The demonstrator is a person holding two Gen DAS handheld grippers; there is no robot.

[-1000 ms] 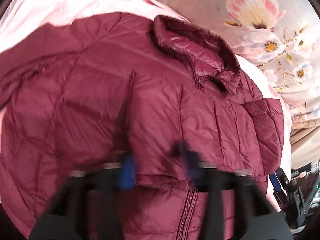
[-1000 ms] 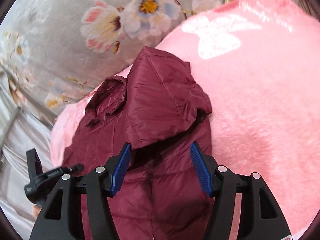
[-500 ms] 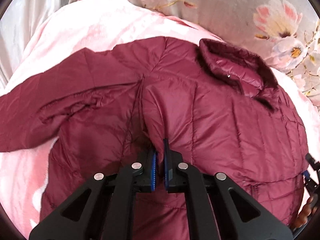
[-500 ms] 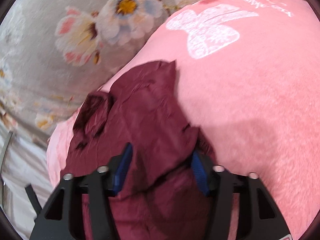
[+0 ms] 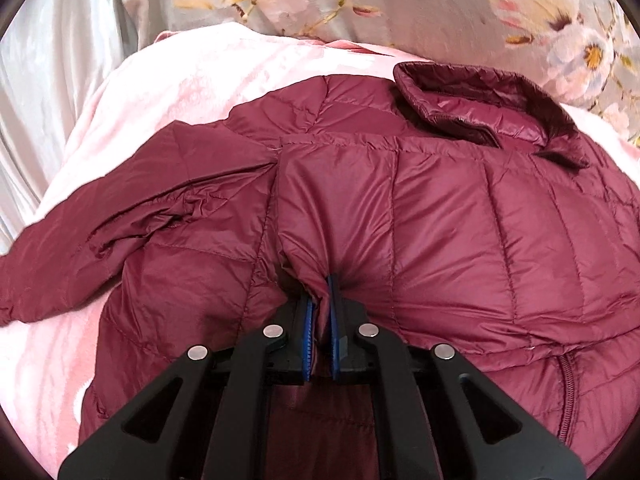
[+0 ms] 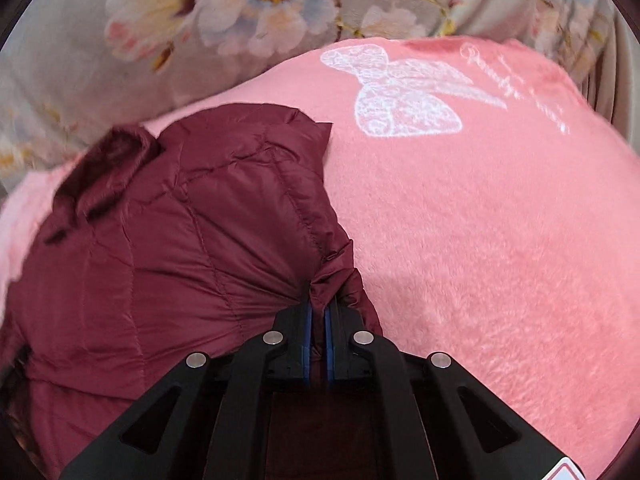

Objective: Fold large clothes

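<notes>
A maroon quilted puffer jacket [image 5: 460,216] lies spread on a pink fleece blanket [image 5: 168,92], collar [image 5: 472,104] at the far side, one sleeve [image 5: 100,236] stretched out to the left. My left gripper [image 5: 320,292] is shut on a pinch of jacket fabric near the sleeve seam. In the right wrist view the jacket [image 6: 168,248] fills the left half, with a folded sleeve on top. My right gripper [image 6: 318,300] is shut on a bunched fold at the jacket's right edge, next to bare blanket [image 6: 500,240].
A grey floral sheet [image 5: 440,4] lies beyond the blanket in both views [image 6: 200,20]. A pale satin curtain [image 5: 52,60] hangs at the far left. The blanket carries a white bow print [image 6: 400,92].
Both grippers dropped onto the jacket and shut on its fabric: the left closed first, the right closed in the last half second. Both views shifted as they came down.
</notes>
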